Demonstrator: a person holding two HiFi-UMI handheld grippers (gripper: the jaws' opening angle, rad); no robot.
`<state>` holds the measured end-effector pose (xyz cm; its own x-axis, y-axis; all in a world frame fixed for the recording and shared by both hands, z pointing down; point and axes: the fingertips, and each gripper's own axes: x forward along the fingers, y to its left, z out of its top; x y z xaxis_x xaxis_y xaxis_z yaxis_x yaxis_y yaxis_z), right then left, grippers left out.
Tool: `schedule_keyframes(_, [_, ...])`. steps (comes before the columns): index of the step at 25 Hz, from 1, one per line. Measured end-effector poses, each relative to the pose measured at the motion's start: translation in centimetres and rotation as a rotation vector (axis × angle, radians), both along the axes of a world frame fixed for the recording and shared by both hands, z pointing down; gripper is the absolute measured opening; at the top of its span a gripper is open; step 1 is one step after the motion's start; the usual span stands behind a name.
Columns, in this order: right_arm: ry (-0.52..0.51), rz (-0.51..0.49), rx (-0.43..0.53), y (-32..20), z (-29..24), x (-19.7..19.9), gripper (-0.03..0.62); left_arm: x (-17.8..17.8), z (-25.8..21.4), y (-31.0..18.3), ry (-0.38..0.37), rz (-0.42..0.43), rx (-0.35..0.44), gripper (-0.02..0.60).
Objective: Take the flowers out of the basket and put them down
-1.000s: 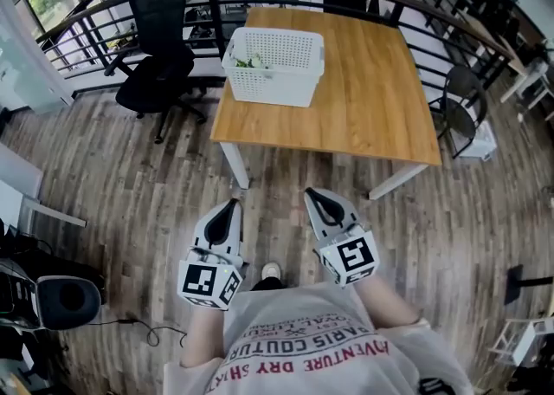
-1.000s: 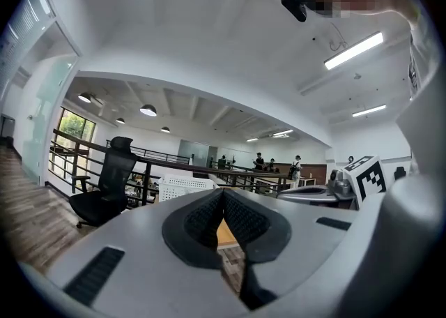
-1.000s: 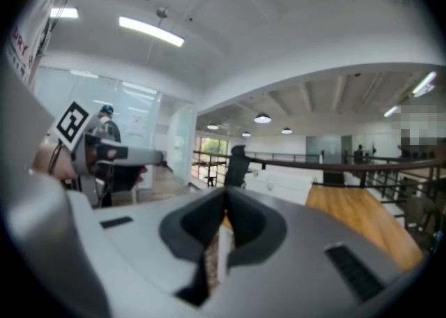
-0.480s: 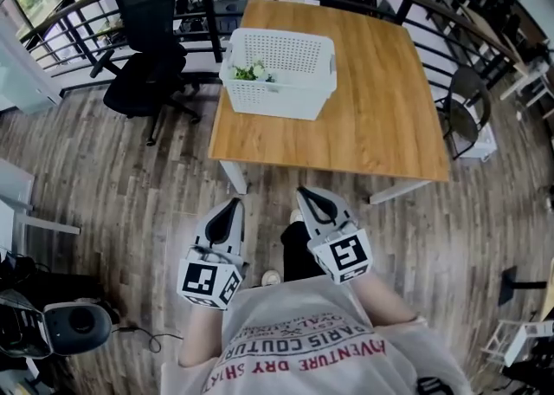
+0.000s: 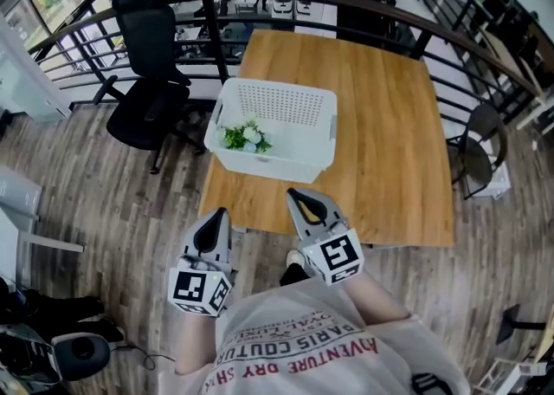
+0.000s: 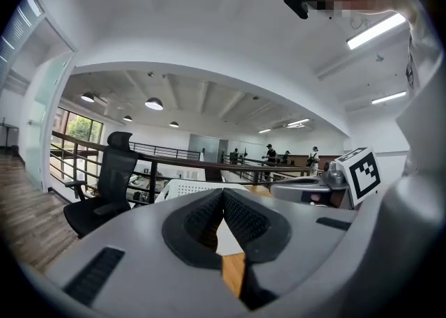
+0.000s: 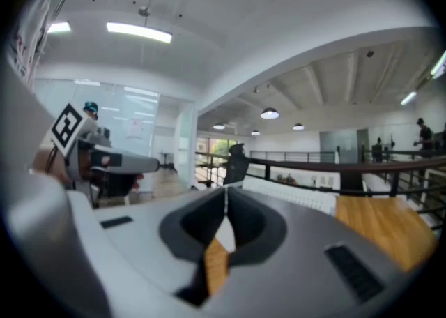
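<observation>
The flowers lay in the basket, tucked into the corner nearest the left gripper and just ahead of it. The basket sat on the tabletop, straight in front of both grippers. The left gripper's jaws were pressed together with nothing between them, and so were those of the right gripper. Both hung short of the tabletop's near edge, apart from the basket. A black chair stood beyond the left gripper, off to its left.
</observation>
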<state>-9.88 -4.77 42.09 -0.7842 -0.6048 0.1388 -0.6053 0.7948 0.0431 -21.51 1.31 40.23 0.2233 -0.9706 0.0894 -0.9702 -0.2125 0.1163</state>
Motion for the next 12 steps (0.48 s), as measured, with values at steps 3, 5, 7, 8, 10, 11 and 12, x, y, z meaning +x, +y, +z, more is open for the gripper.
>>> schedule_keyframes(3, [0.002, -0.032, 0.010, -4.8, -1.2, 0.7, 0.029, 0.7, -0.9, -4.7, 0.003, -0.030, 0.004, 0.026])
schedule_keyframes(5, [0.016, -0.057, -0.010, -7.6, -1.8, 0.6, 0.029, 0.8, -1.3, -7.6, 0.009, -0.039, -0.013, 0.026])
schedule_keyframes(7, [0.049, -0.072, -0.043, -9.9, -1.9, 0.3, 0.029, 0.6, -1.7, -10.0, 0.020, -0.035, -0.034, 0.026])
schedule_keyframes(8, [0.062, -0.075, -0.054, -11.0, -1.9, 0.1, 0.029, 0.3, -1.7, -11.0, 0.023, -0.032, -0.040, 0.026])
schedule_keyframes(10, [0.075, -0.074, -0.068, -12.7, -1.2, 0.0, 0.029, -0.2, -1.1, -12.6, 0.020, -0.034, -0.045, 0.026])
schedule_keyframes(11, [0.076, -0.072, -0.072, -13.3, -0.8, 0.1, 0.029, -0.3, -0.7, -13.2, 0.018, -0.035, -0.044, 0.026])
schedule_keyframes(12, [0.080, -0.070, -0.076, -13.8, -0.4, 0.1, 0.029, -0.4, -0.3, -13.8, 0.018, -0.032, -0.042, 0.026])
